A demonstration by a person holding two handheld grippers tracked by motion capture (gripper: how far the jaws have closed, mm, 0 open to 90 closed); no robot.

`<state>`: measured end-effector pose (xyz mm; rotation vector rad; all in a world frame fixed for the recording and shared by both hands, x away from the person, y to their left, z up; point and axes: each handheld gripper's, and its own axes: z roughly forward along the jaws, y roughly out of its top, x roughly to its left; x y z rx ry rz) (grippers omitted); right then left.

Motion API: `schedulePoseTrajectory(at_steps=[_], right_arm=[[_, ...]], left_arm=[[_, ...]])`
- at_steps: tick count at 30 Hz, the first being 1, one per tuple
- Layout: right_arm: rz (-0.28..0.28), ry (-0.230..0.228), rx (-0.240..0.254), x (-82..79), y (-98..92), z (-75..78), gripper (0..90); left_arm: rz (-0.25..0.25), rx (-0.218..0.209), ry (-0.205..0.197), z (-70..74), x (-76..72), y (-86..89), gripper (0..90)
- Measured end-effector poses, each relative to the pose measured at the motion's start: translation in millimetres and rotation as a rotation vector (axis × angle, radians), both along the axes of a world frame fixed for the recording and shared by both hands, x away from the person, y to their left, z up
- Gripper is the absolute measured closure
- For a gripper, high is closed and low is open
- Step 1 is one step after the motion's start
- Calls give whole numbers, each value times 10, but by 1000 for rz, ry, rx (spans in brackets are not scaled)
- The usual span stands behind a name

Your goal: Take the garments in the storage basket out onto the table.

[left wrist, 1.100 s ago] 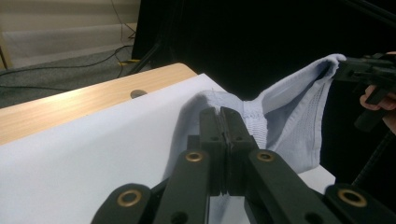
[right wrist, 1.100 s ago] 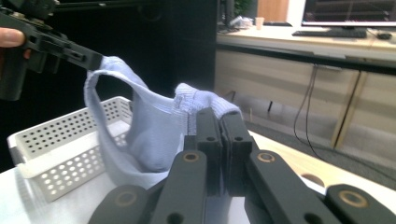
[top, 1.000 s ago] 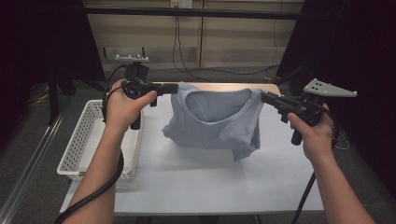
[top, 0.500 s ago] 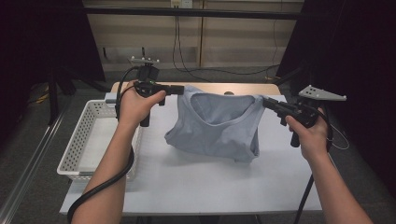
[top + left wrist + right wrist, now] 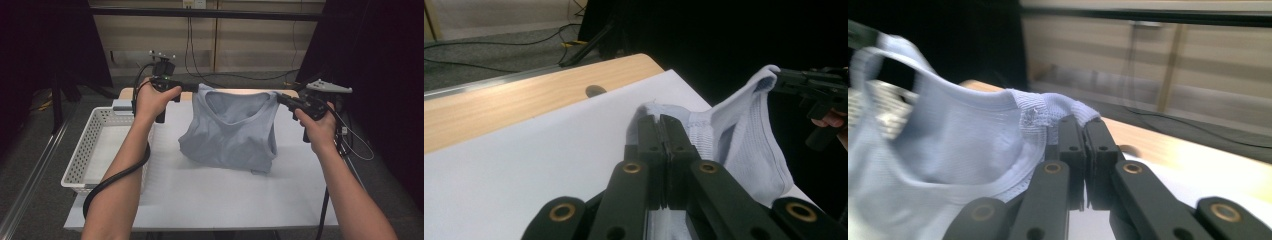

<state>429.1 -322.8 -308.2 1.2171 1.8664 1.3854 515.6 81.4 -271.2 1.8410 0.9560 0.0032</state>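
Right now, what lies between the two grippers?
In the high view, the light blue top hangs stretched between the left gripper and right gripper, each clamping a shoulder.

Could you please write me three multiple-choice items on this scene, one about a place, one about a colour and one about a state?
1. Where is the white basket?
A. at the table's left edge
B. at its right edge
C. under the garment

2. What colour is the garment?
A. red
B. pale blue
C. black

3. How do the left gripper and the right gripper stand?
A. both open
B. one open
C. both shut on the garment

Answers: 1 A, it sits beside the left forearm in the high view; 2 B, the fabric is light blue in every view; 3 C, each pair of jaws pinches a shoulder edge.
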Motion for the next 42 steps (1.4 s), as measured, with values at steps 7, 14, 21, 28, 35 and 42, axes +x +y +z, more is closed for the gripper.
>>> schedulePoseTrajectory(at_steps=[7,14,21,28,35,42], right_arm=[[-131,-11,-80,469,86,-28,651],[-95,16,-73,254,93,-211,444],[-35,53,-67,-121,95,-471,355],[-4,85,-44,-397,129,-739,316],[17,98,-35,-601,152,-931,271],[33,109,-46,-734,162,-1109,245]], left_arm=[[59,45,1,-114,218,-83,731],[22,89,11,-356,36,-104,337],[6,134,18,-606,-260,-118,213],[-7,170,6,-821,-492,-154,184],[-17,191,-23,-981,-660,-191,164],[-12,211,-33,-1157,-769,-184,154]])
